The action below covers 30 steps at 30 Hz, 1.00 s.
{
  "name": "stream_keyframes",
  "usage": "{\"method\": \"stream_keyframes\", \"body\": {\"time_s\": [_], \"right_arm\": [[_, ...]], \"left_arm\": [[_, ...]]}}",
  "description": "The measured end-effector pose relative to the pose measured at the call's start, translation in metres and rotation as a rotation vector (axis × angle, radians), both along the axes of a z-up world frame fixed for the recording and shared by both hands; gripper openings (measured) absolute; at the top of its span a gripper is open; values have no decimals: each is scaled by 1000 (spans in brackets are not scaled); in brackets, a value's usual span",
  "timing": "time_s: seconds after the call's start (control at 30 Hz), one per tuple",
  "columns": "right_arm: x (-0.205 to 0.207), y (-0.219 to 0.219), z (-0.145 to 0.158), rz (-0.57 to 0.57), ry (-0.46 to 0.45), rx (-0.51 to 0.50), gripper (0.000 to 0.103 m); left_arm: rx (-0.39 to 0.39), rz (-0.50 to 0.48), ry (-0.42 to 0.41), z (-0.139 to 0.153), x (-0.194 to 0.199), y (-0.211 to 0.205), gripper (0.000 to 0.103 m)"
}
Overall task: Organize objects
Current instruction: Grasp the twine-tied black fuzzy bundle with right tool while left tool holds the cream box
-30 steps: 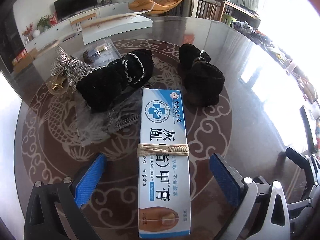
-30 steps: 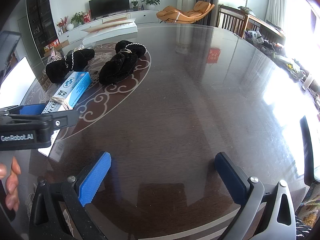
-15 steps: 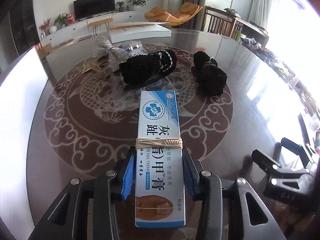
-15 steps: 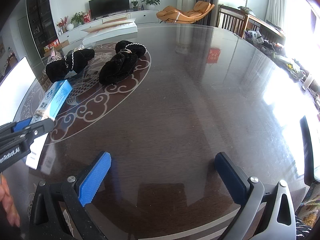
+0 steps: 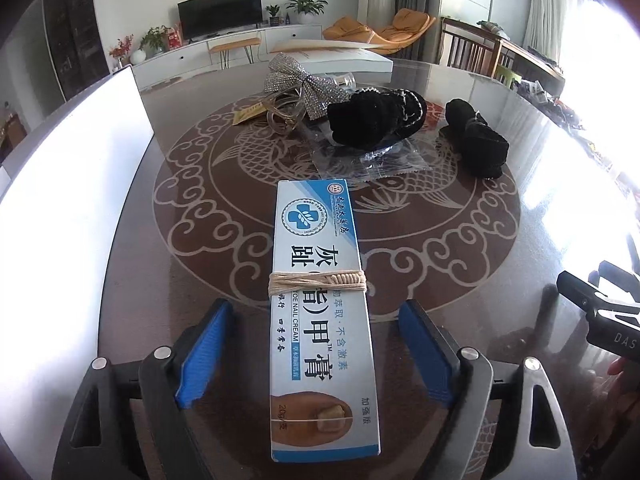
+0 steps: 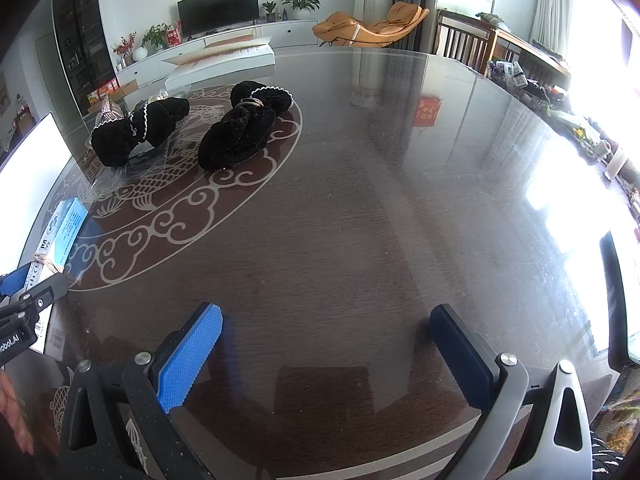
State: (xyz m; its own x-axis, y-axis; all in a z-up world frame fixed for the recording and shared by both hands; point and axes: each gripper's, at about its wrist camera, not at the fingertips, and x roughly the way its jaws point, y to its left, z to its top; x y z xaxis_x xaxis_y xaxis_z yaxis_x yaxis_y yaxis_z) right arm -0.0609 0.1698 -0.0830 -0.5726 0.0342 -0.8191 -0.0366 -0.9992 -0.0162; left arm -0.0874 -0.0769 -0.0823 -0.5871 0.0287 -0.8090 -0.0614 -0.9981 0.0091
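A blue-and-white toe nail cream box [image 5: 320,300], bound with a string band, lies on the dark round table [image 5: 500,280]. My left gripper [image 5: 316,344] is open around it, its blue pads [image 5: 202,354] apart from the box sides. The box also shows at the left edge of the right wrist view [image 6: 60,236]. My right gripper [image 6: 326,354] is open and empty above bare table. Two black velvet hair bows [image 5: 376,120] [image 5: 476,140] lie further out, with a rhinestone bow [image 5: 304,80] behind them.
A clear plastic wrapper [image 5: 368,156] lies under the nearer black bow. A clear hair clip [image 5: 284,114] and a small yellow packet [image 5: 248,114] sit at the back left. A white flat box [image 5: 340,54] lies at the far edge, a white board [image 5: 72,184] at left.
My left gripper closed on the cream box, drew it back toward the near edge, then opened, so the box now lies free between the pads. The right gripper has not moved.
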Motion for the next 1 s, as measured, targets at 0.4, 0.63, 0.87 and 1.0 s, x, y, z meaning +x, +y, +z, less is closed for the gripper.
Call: {"method": "stream_keyframes", "body": {"time_s": [0.4, 0.63, 0.87, 1.0], "right_arm": [[0, 0, 0, 0, 1, -1, 103], [0, 0, 0, 0, 1, -1, 103], [0, 0, 0, 1, 1, -2, 103], [-1, 0, 1, 18, -9, -6, 103]], "left_arm": [[1, 3, -26, -5, -1, 1, 103], [1, 0, -30, -6, -1, 1, 103], [3, 0, -29, -6, -1, 1, 103], [3, 0, -29, -6, -1, 1, 103]]}}
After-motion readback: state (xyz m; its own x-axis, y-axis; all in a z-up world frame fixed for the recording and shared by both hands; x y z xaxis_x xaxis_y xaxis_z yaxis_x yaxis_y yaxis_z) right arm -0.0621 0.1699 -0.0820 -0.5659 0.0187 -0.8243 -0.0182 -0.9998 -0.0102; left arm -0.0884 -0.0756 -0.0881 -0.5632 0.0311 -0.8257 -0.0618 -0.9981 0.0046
